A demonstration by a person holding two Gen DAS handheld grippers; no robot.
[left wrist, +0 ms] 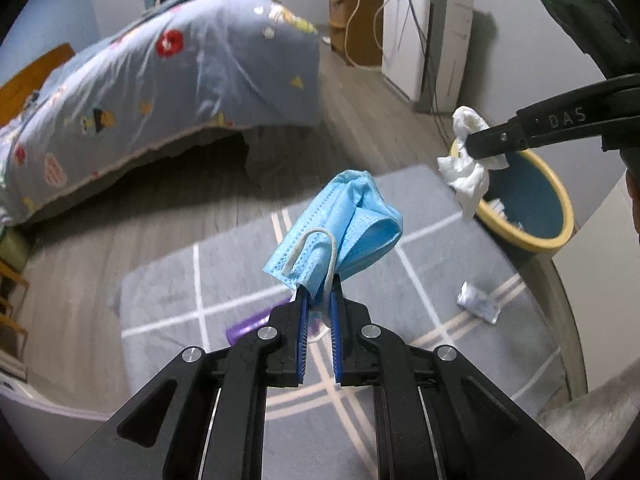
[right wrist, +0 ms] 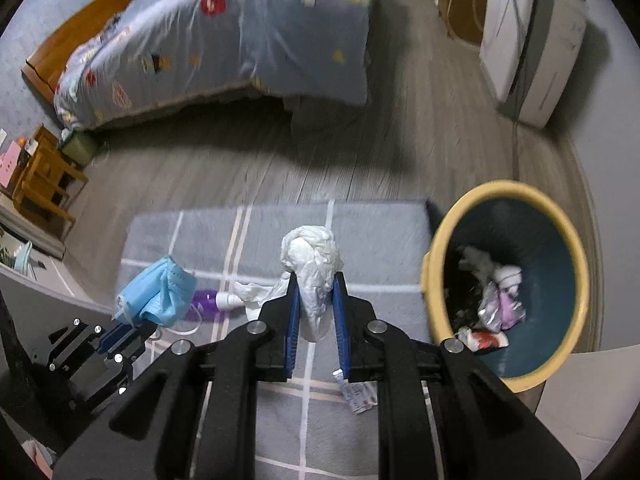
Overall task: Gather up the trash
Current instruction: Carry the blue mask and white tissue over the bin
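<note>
One grey checked rug (right wrist: 280,232) lies on the wood floor in front of one bed (right wrist: 224,40), and everything below is placed from that rug. At its right edge stands one yellow-rimmed bin (right wrist: 430,276), already holding several scraps. Above the rug's middle the right gripper (right wrist: 316,280) is clamped on one crumpled white tissue (right wrist: 310,256), soft, nearly weightless and apt to tear, so a pinch through the bulk of the wad suits it. Over the rug's left part the left gripper (left wrist: 318,284) is closed on one blue face mask (left wrist: 340,220), limp and light, held by a folded edge near an ear loop. On the rug itself lie one purple bottle (right wrist: 208,300), one small silvery wrapper (left wrist: 478,304), and, near its front edge, what may be a printed paper slip (right wrist: 358,396), blurred
</note>
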